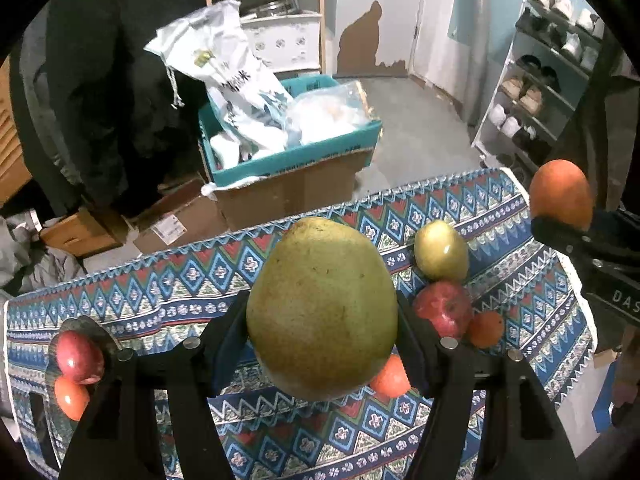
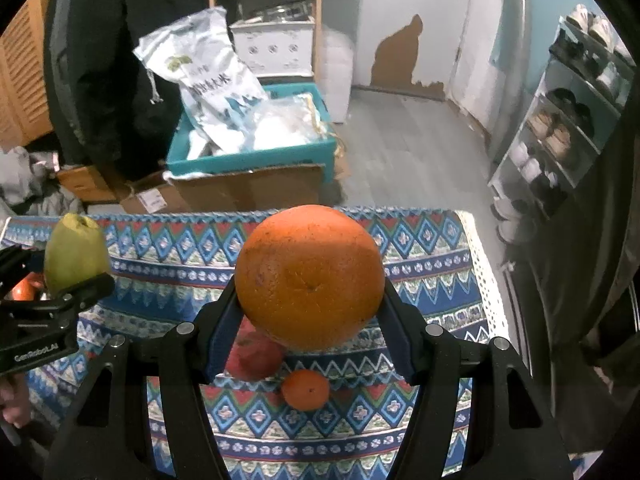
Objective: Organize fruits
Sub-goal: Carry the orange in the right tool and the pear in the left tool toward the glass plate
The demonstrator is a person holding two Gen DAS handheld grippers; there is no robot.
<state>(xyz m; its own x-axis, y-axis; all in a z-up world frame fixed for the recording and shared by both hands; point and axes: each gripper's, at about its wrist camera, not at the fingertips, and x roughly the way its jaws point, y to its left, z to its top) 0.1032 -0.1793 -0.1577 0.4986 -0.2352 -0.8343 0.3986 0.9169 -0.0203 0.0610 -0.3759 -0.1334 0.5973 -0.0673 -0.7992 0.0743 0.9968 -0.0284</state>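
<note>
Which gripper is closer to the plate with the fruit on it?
Left. The left gripper, shut on a pear, is up beside the plate at the cloth's left end. The right gripper, holding an orange, is further along toward the opposite end.

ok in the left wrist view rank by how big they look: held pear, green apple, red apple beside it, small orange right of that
1. pear, inflated by nearness to the camera
2. green apple and red apple, alike
3. small orange

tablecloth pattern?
Tablecloth: bands of blue, red and white diamonds and zigzags with small flowers. Shows best in the right wrist view.
</note>
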